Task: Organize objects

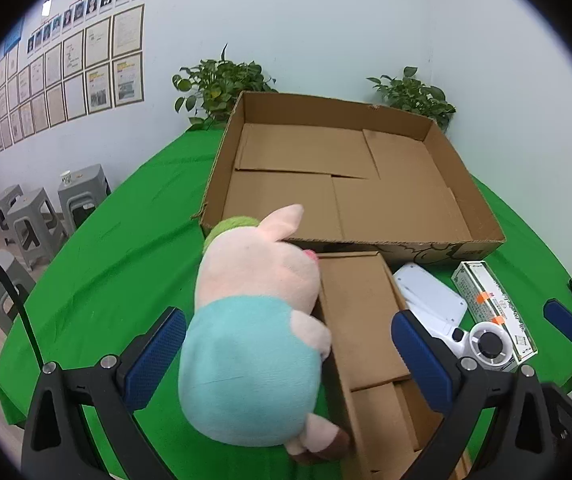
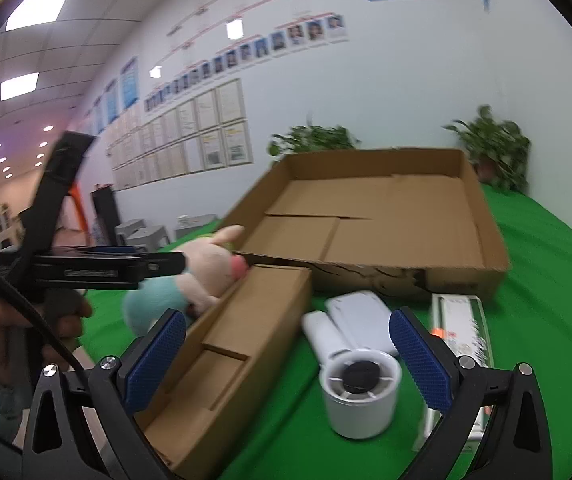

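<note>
A plush pig point(image 1: 246, 320) in a teal shirt lies on the green cloth, leaning against the left wall of a small open cardboard box point(image 1: 366, 340). My left gripper point(image 1: 288, 360) is open above them; its pads straddle the pig and part of the box without pressing. In the right wrist view my right gripper point(image 2: 288, 354) is also open, with a white handheld fan point(image 2: 360, 384) lying between its fingers, untouched. The small box point(image 2: 238, 340) sits by its left finger and the pig point(image 2: 190, 284) lies beyond it.
A large shallow cardboard tray point(image 1: 482, 216) stands behind the small box. A white flat case point(image 1: 430, 292) and a green-white carton point(image 1: 494, 308) lie by the fan point(image 1: 486, 344). Two potted plants point(image 1: 222, 80) stand at the wall. Grey stools point(image 1: 34, 224) stand left of the table.
</note>
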`<state>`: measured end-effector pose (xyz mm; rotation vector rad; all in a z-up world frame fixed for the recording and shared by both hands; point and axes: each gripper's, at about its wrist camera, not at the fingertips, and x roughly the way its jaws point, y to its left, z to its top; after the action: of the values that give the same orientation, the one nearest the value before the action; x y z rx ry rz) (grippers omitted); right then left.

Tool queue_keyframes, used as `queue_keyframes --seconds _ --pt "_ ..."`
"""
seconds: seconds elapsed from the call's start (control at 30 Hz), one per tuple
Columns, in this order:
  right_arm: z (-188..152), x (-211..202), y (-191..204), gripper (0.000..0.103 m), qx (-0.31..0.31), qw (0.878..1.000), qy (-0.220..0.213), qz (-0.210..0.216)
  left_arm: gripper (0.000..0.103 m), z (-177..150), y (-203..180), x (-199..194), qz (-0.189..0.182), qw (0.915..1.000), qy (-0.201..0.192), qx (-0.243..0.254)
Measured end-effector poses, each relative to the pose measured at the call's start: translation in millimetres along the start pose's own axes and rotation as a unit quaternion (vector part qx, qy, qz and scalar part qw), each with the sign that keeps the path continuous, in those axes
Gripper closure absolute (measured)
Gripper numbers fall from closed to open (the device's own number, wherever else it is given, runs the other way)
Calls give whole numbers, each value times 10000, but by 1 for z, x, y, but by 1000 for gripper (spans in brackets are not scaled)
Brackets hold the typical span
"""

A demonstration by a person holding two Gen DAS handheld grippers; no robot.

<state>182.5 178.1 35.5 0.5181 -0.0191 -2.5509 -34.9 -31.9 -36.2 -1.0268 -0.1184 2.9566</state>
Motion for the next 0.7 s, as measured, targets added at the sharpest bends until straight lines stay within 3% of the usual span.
queue_keyframes --seconds 0.2,0.37,0.43,0.53,0.7 --pt "7 13 28 0 -222 9963 87 823 1 -15 23 16 -61 9994 319 -134" --pt "21 32 35 0 99 9905 230 1355 11 -35 45 32 -639 9946 623 -524" --pt "28 43 34 0 301 9879 317 1487 19 -42 45 31 -538 9966 517 -340" --pt "40 65 35 0 568 9833 447 1669 26 -46 52 26 -716 9956 435 -427" --pt "53 110 52 0 782 9750 828 1909 30 -53 66 14 -933 9936 406 -500"
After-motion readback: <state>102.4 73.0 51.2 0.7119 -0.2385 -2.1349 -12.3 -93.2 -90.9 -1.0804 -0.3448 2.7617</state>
